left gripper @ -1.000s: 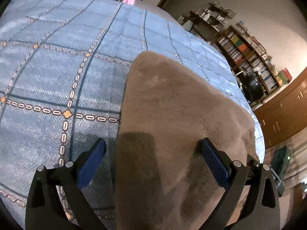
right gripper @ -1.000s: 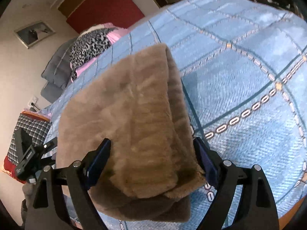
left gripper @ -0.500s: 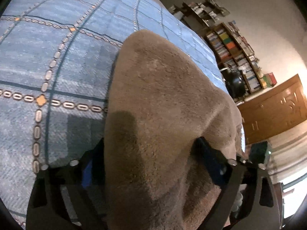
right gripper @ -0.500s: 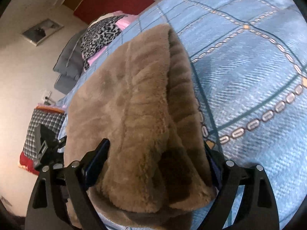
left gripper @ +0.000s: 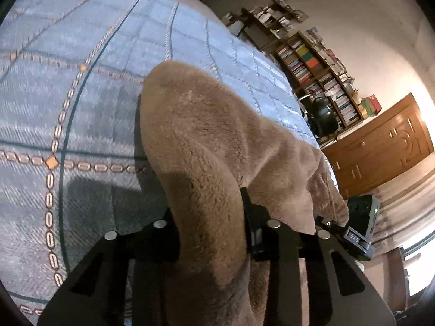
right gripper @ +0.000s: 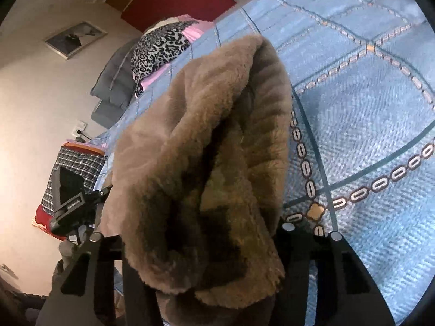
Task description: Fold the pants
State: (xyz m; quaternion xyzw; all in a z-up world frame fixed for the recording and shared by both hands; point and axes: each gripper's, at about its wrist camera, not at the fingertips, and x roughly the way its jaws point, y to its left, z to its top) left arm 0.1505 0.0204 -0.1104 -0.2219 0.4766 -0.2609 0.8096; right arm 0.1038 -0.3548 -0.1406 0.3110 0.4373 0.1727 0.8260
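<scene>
The brown fleece pants (left gripper: pixel 206 135) lie folded on the blue patterned bedspread (left gripper: pixel 68 87). My left gripper (left gripper: pixel 210 233) is shut on the near edge of the pants, which bunch up between its fingers and hide the pads. In the right wrist view the pants (right gripper: pixel 206 141) rise in thick layers, and my right gripper (right gripper: pixel 201 244) is shut on their near end. The fabric covers both of its fingertips. The near edge is lifted off the bedspread (right gripper: pixel 367 108) in both views.
A leopard-print and pink pile (right gripper: pixel 160 46) and grey cushions (right gripper: pixel 111 89) lie at the far end of the bed. A bookshelf (left gripper: pixel 320 81), a black chair (left gripper: pixel 320 114) and a wooden door (left gripper: pixel 380 146) stand beyond the bed. The other gripper (right gripper: pixel 73 203) shows at left.
Both grippers moved in over the near edge of the pants and closed on it. The fabric now bunches and lifts between the fingers, where a second ago the jaws stood wide open.
</scene>
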